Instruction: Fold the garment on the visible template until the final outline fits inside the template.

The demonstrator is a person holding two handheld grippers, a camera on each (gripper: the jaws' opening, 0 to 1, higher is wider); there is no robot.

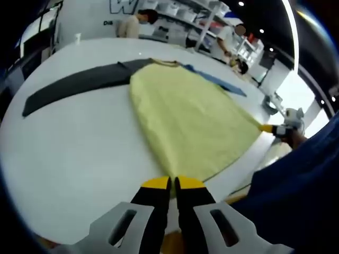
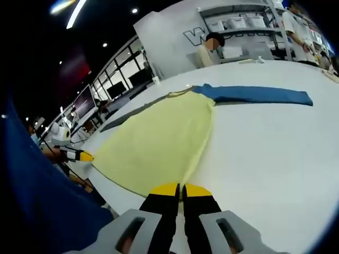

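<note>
Yellow cloth is the whole story: the yellow garment (image 1: 183,121) lies spread flat on the white tabletop (image 1: 79,159), its hem toward the person and its neckline at the far end. From that neckline a dark grey sleeve (image 1: 79,84) runs out one way and a blue sleeve (image 2: 254,94) the other, both flat on the tabletop.

The left tool (image 1: 173,182) has its jaws clenched on one hem corner of the garment; in the right gripper view the right tool (image 2: 180,189) is pinched shut on the opposite hem corner. Each tool also shows small in the other's view, right at the garment's edge.

No template outline can be made out under the garment, so I cannot tell its limits.

My read: this is a hem-to-neckline fold. Lift both corners together, keep the hem taut and level, carry it toward the neckline, and lay it down square so no wrinkle or skew builds.
</note>
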